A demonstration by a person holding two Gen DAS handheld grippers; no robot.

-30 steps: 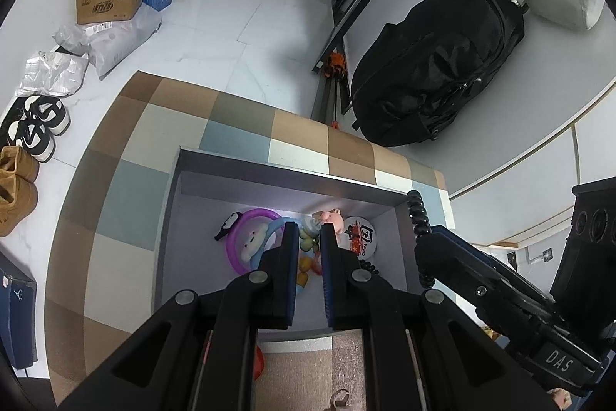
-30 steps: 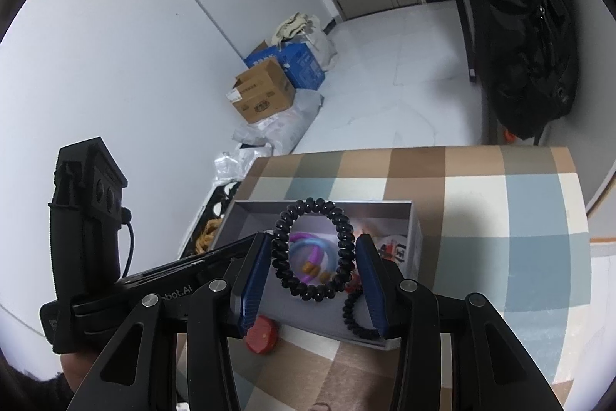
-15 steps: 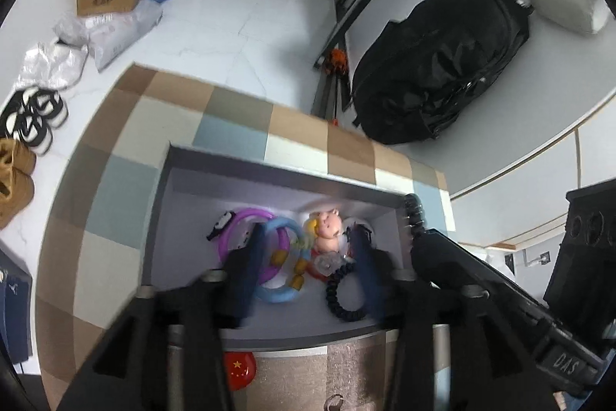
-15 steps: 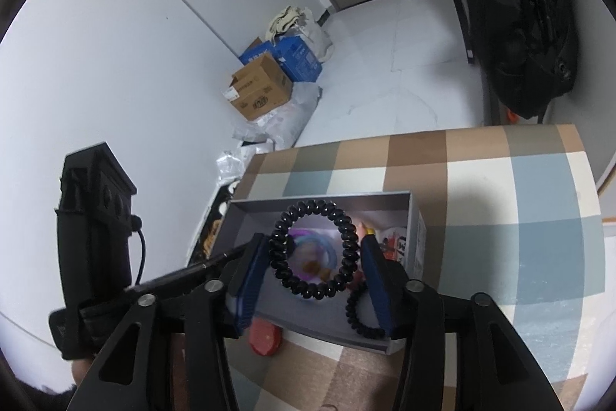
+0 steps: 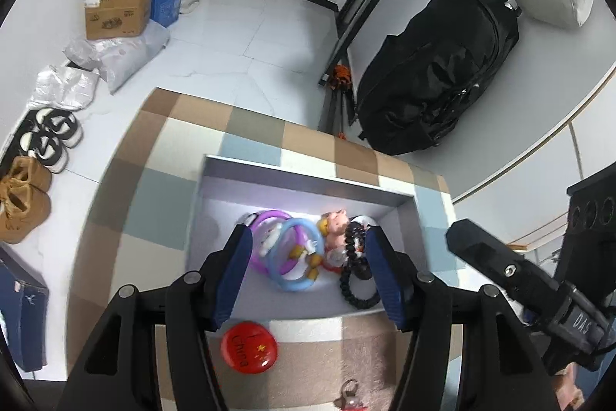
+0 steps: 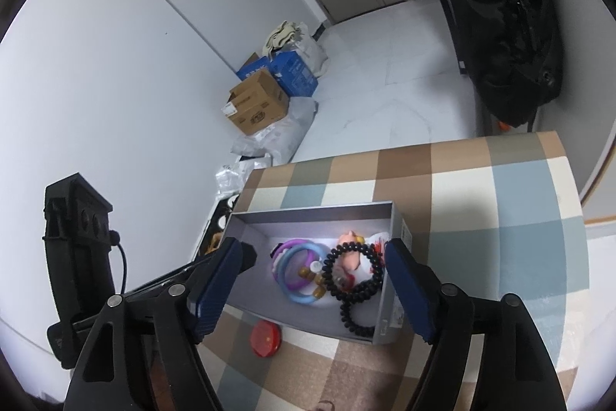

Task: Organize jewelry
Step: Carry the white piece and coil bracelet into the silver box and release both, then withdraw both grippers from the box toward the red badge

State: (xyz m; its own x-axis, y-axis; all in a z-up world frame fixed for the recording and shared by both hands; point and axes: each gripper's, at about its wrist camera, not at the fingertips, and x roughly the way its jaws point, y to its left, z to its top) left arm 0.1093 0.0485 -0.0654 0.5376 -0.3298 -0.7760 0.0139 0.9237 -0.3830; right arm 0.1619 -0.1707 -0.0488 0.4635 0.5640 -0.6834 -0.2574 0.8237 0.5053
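grey box (image 5: 308, 185) is seen in the left wrist view, the left gripper (image 5: 306, 247) spread wide and empty above the bangles (image 5: 287, 253). in the right wrist view, the right gripper (image 6: 313, 274) is spread too; a black bead bracelet (image 6: 352, 270) lies inside. the red badge (image 6: 265, 338) outside should be collected next.

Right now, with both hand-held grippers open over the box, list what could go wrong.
1. The black beaded bracelet lies atop the pink pig charm; it may tangle with the second black bracelet.
2. The round red badge sits outside the grey cardboard box, easily forgotten.
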